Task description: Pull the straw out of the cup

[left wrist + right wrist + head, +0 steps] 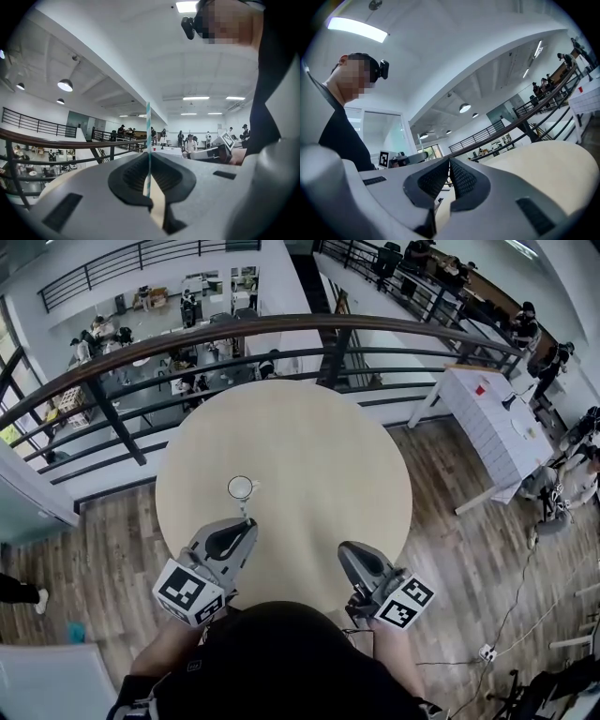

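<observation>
The left gripper (149, 161), jaws clamped on the upright striped straw (148, 126), holds it near the cup (241, 487) on the round table (319, 446), apparently already pulled free, while the right gripper (449, 164) is closed on nothing.

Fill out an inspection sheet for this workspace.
Surface: round beige table, holding the cup.
Job's things: cup upright; striped straw upright, seemingly out of the cup.
Clutter: nothing seen.
Grippers: left hand-held gripper shut on the straw; right hand-held gripper shut, empty.
Cables: power strip with its lead on the floor, right.
Surroundings: railing, wood floor, people below.
</observation>
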The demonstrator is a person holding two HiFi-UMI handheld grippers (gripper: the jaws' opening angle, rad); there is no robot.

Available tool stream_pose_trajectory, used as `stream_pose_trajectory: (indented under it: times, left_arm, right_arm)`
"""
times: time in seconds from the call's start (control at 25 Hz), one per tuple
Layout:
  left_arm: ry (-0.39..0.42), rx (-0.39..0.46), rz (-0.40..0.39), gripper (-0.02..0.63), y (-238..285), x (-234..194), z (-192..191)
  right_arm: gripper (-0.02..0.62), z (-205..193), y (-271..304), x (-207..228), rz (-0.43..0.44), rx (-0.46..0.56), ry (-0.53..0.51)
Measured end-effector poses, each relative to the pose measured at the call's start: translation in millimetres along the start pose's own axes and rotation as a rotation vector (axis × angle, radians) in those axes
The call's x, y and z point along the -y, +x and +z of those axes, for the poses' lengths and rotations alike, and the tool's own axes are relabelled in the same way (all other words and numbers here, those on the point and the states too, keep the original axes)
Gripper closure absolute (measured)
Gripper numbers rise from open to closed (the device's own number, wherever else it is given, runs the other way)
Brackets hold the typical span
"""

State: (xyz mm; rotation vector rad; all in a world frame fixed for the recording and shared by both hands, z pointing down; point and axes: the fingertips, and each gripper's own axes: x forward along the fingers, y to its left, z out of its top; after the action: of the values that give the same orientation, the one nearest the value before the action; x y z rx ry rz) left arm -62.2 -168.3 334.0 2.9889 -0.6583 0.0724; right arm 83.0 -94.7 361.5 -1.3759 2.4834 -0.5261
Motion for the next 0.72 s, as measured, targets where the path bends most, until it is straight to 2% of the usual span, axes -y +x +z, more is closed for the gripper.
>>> stream_pose_trajectory:
  times: [0.32,0.52,0.72]
  left_arm:
    - [0.013,0.002,0.014,0.588,-2.6,-9.4,-0.6]
    - [0.026,0.014,0.022,0.588,-3.6,-12.4,1.5]
    - [0.017,0.009,0.025,0.588,-4.1,-15.5,1.1]
  right_arm:
    - [0.572,26.4,-4.6,3.8,-0.080,0.083,-0.050]
    - [0.574,20.5,0.1,-2.4,-0.096,0.044,-0.118]
    - [0.574,25.3,0.6,-8.3,-0.099,0.058,-0.142]
